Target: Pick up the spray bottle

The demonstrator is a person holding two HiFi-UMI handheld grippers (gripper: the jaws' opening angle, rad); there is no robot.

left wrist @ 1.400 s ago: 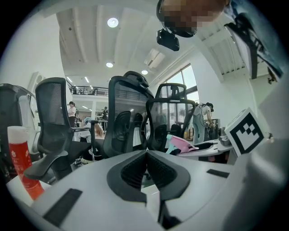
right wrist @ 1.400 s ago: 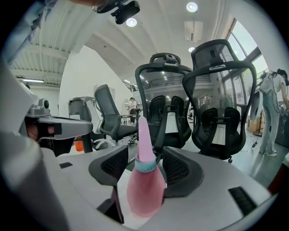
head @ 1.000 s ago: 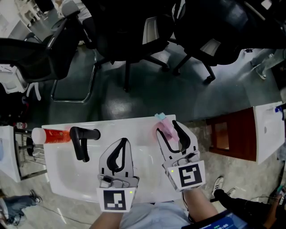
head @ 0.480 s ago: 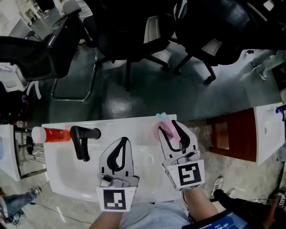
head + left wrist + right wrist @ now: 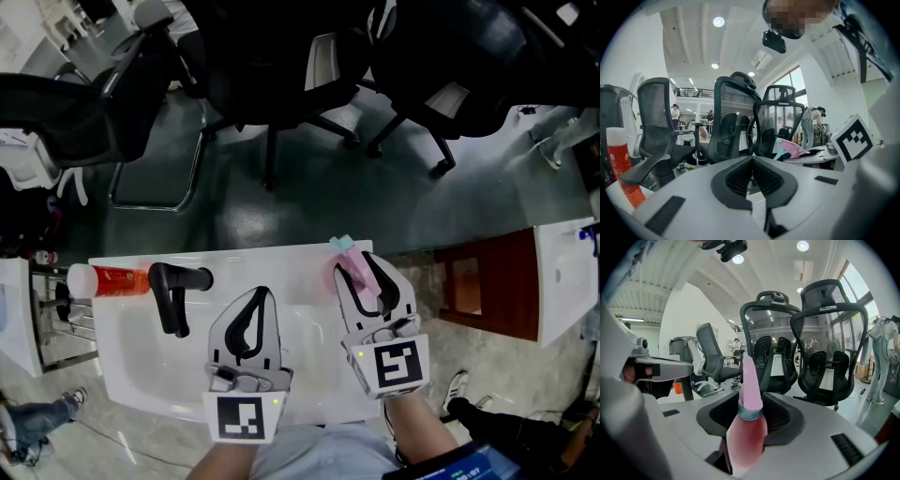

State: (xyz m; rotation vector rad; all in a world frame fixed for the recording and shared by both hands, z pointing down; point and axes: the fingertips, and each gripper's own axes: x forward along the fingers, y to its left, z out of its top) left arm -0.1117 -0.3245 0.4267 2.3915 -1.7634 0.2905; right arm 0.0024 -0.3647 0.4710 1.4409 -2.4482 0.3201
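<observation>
Right-hand jaws have narrowed since the earlier frame, and little else has shifted. The spray bottle [image 5: 359,270], pink with a teal nozzle, lies at right of centre in the head view, near the far edge of the white table [image 5: 141,375], its neck pointing toward the top of the frame. The right gripper [image 5: 751,411] has the bottle's body between its pads and its jaws are closing; the pads look to be pressing both flanks. The body is rounded and tapers toward the collar, so a squeeze low on that slope could, I judge, push the bottle forward out of the jaws, and with the table edge just beyond the nozzle it could slide off onto the dark floor. A lift before the grip is firm could let the heavier end swing down and pivot between the pads. The left gripper [image 5: 260,295], jaws together and empty, sits at lower centre, too far to steady anything. A red tube [image 5: 117,281] and a black handle [image 5: 173,295] lie well apart at the left, out of harm's way.
</observation>
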